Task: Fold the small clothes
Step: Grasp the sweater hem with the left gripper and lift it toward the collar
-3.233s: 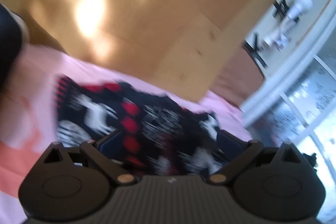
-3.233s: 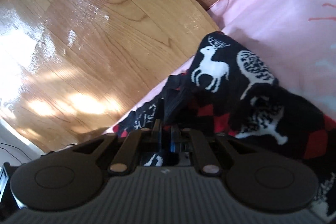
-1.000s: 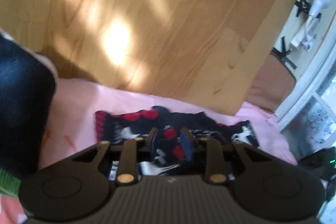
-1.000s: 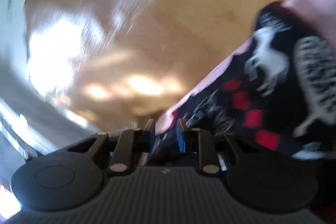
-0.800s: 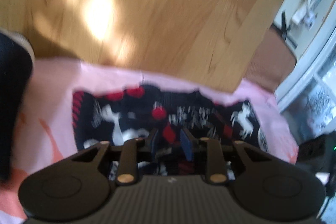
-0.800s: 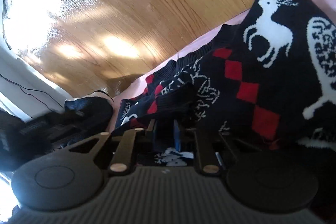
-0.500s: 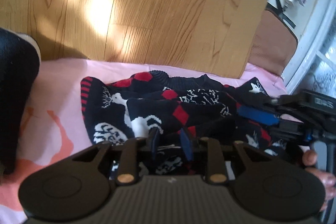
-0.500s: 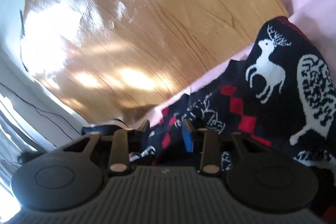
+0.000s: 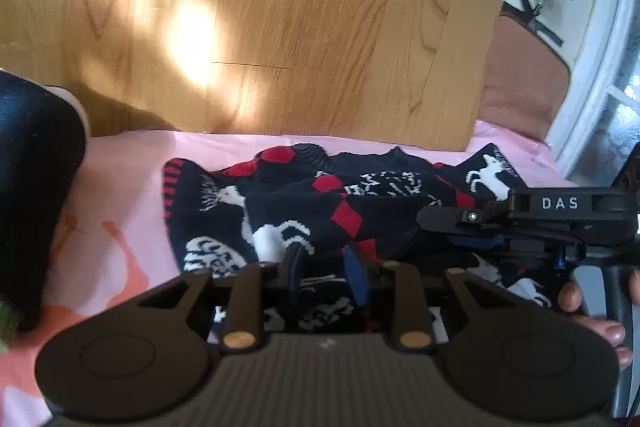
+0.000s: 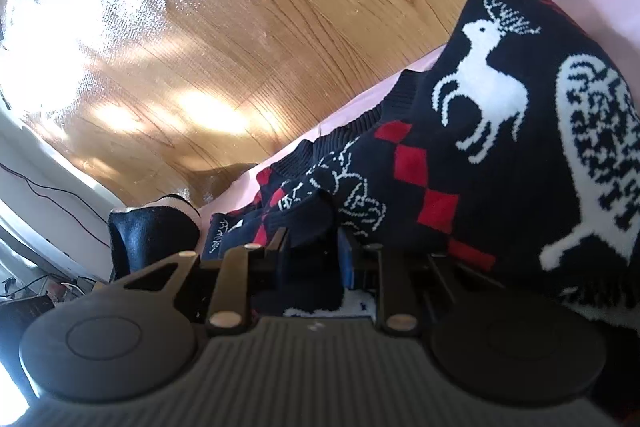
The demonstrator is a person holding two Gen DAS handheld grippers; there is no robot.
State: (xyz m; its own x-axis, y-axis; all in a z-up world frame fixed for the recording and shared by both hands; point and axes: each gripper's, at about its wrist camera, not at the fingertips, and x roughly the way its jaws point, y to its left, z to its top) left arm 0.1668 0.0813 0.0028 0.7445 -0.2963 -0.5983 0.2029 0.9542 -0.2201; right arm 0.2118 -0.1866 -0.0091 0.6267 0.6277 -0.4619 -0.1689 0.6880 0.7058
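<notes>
Both your grippers are down on the reindeer sweater (image 9: 304, 211), which lies bunched on the pink sheet (image 9: 132, 163) by the wood floor (image 9: 248, 7).

Your L gripper (image 9: 326, 273) sits at the near edge of the knit w/ its fingers set a little apart and dark fabric between them; looks pinched, but from this angle I can't tell if it's really clamped. Your R gripper (image 10: 314, 255) has a black fold of the sweater (image 10: 500, 163) wedged between its fingers, clamped on it. In the L wrist view the R gripper (image 9: 452, 223) comes in from the right side, lying across the sweater's right half, w/ your hand (image 9: 596, 311) on its handle. A dark sock-like item (image 10: 148, 231) lies at the sheet's far edge, apart from the sweater.
</notes>
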